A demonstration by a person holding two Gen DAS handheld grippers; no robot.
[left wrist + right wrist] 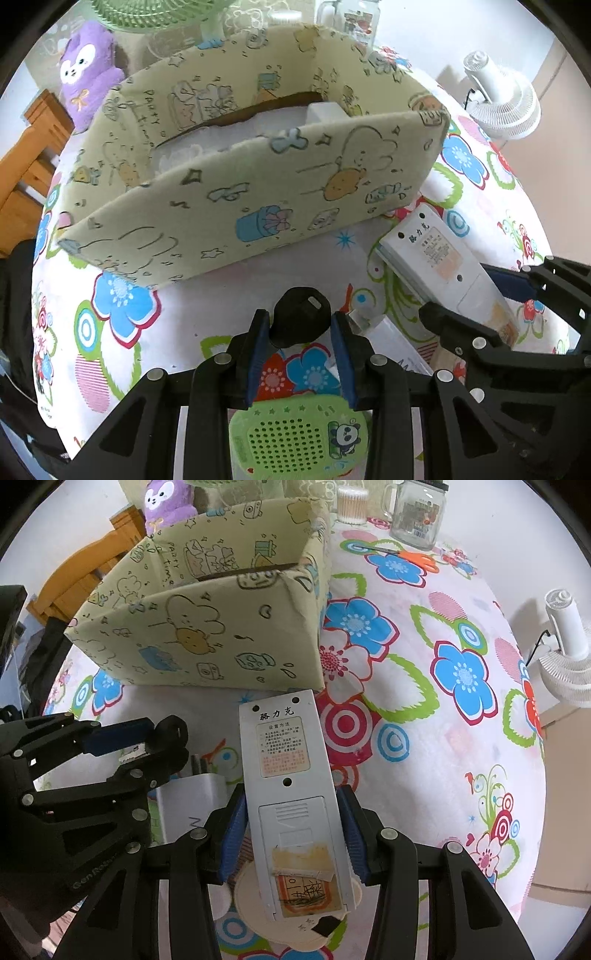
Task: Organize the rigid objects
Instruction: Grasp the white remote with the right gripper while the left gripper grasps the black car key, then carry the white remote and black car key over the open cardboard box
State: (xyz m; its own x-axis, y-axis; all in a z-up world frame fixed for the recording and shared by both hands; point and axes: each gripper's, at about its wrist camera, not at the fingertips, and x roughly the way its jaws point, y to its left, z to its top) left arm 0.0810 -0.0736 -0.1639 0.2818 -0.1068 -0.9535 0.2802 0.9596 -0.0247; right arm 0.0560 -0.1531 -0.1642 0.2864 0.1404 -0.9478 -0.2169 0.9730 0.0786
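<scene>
Clamped in the left tool (300,326), a round black plastic key fob (301,317) could twist free; the right tool (291,843) pinches a long white remote (286,775) low, so it may tip short of the cartoon-print box (207,627).

Cloth, paper and plastic on our table

We see a matt printed cloth (424,635) under a box (258,206) wrapped in matt patterned paper, a smooth grey plastic remote (291,794) with a worn paper label, a fuzzy purple plush (86,70) at upper left, and a glossy glass jar (417,513).
</scene>
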